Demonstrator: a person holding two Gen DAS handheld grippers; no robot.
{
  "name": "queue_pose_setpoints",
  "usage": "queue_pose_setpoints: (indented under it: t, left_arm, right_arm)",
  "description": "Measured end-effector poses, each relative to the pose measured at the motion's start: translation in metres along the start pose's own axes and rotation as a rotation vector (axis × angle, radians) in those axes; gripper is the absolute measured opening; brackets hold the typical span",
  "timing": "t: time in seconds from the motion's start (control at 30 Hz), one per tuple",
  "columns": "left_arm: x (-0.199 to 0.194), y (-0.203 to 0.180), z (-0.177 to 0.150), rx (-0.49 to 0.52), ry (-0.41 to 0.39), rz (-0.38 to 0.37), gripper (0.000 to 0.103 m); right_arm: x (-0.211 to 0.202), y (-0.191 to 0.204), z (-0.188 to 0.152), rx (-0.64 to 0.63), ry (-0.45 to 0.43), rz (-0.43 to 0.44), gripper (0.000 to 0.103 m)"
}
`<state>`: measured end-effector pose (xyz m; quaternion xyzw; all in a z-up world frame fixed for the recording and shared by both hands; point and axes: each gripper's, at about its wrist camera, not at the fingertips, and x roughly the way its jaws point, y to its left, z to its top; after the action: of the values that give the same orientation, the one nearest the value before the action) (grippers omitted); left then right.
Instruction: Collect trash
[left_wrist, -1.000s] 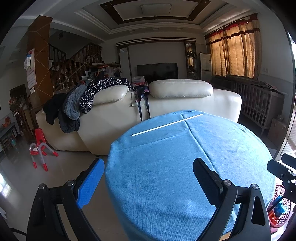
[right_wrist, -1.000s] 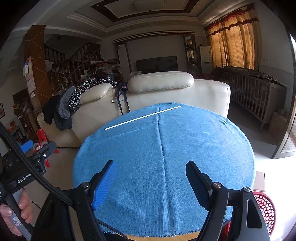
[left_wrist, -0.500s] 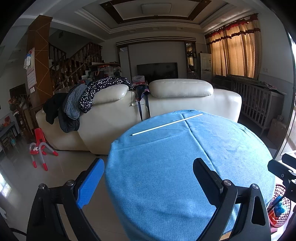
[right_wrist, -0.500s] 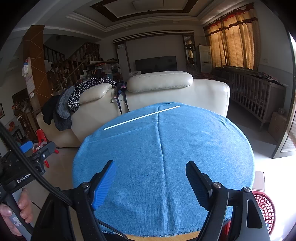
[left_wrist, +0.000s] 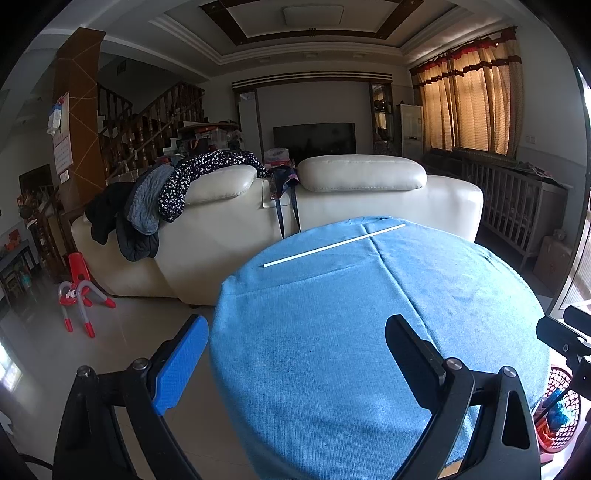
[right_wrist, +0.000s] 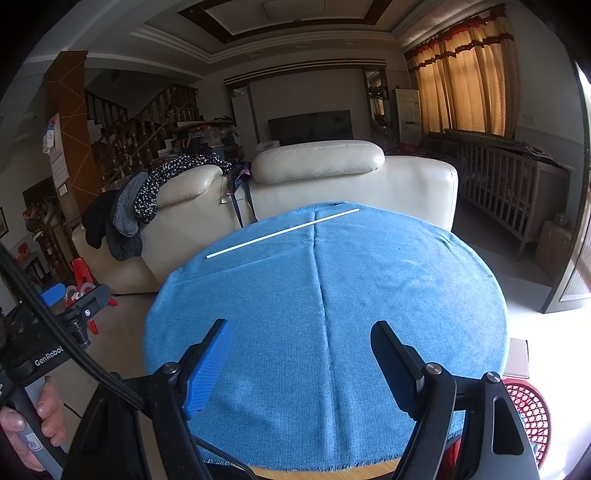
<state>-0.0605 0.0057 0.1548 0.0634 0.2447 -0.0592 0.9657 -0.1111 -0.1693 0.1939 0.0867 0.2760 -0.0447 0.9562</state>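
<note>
We look over a round table draped in a blue woven cloth (right_wrist: 332, 314). The one loose thing on it is a thin white straight stick (right_wrist: 282, 232), lying flat near the far edge, slanted, its right end farther from us and crossing the cloth's centre crease. In the left wrist view the same stick (left_wrist: 334, 245) lies at the far side of the cloth.

Our right gripper (right_wrist: 301, 354) hangs over the near edge of the table, jaws standing wide, nothing between them; the stick is well apart from it. Our left gripper (left_wrist: 297, 350) sits at the table's near left rim, jaws also wide and empty, its blue pad out over the floor.

A red mesh plastic basket (right_wrist: 528, 410) stands on the floor at the table's near right, with some coloured scraps inside as seen from the left wrist. A hand (right_wrist: 35, 424) grips the left tool's handle at lower left of the right wrist view.

Behind the table: a cream leather sofa (right_wrist: 332, 173) with dark clothes (right_wrist: 122, 218) heaped over its left backrest.
</note>
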Motion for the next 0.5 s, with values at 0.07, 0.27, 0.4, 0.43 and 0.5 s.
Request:
queue_pose_setpoints:
  t: [0.07, 0.27, 0.4, 0.43, 0.5]
  left_arm:
    - [-0.0002, -0.001, -0.0003, 0.002, 0.0, 0.001, 0.097]
    - [0.0013, -0.0019, -0.0019, 0.004, 0.006, -0.003, 0.097]
    - [0.0011, -0.0022, -0.0012, 0.004, 0.009, -0.003, 0.097]
    - [0.0011, -0.0027, -0.0013, 0.004, 0.009, -0.002, 0.097]
    - [0.0015, -0.0025, -0.0012, 0.005, 0.01, -0.003, 0.097]
  right_arm:
    - [-0.0001, -0.0001, 0.0, -0.001, 0.0, -0.001, 0.08]
    - [0.0013, -0.0005, -0.0005, -0.001, 0.003, -0.003, 0.08]
    - [0.0024, -0.0011, -0.0012, 0.002, 0.006, -0.002, 0.08]
    - [0.0024, -0.001, -0.0012, 0.002, 0.006, -0.003, 0.08]
    - [0.0037, -0.0013, -0.0015, 0.002, 0.009, -0.002, 0.08]
